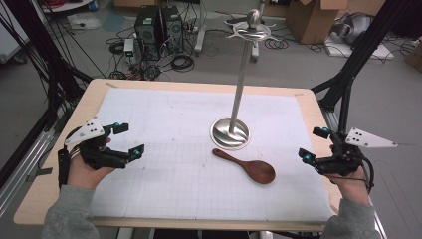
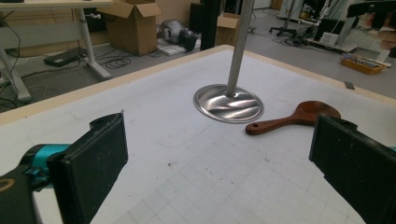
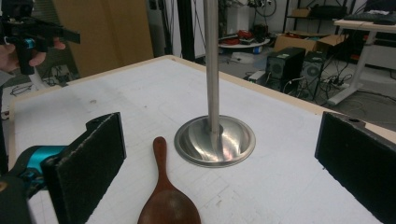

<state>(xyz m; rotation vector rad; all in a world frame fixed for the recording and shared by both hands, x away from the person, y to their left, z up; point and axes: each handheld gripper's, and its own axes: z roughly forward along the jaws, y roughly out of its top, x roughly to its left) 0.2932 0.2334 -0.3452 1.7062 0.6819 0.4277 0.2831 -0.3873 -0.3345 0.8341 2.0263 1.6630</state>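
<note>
The wooden spoon (image 1: pixel 247 167) is lying flat on the bench (image 1: pixel 164 149), just beside the round base of the metal stand (image 1: pixel 230 132), its handle end nearest that base and its bowl pointing away from it. The right gripper (image 1: pixel 314 144) is hovering to the right of the stand, clear of the spoon, its fingers standing wide apart and holding nothing. The left gripper (image 1: pixel 129 139) is hovering well to the left of the stand, fingers likewise spread apart and empty.

spoon (image 1: pixel 248 168): dark wood, smooth, slight gloss | stand (image 1: pixel 230 132): polished metal, mirror-bright base | mat (image 1: pixel 164 149): white, matt, gridded | worktop (image 1: pixel 59 164): pale wood edge | gripper pads (image 3: pixel 88 158): black, matt, rough
</note>
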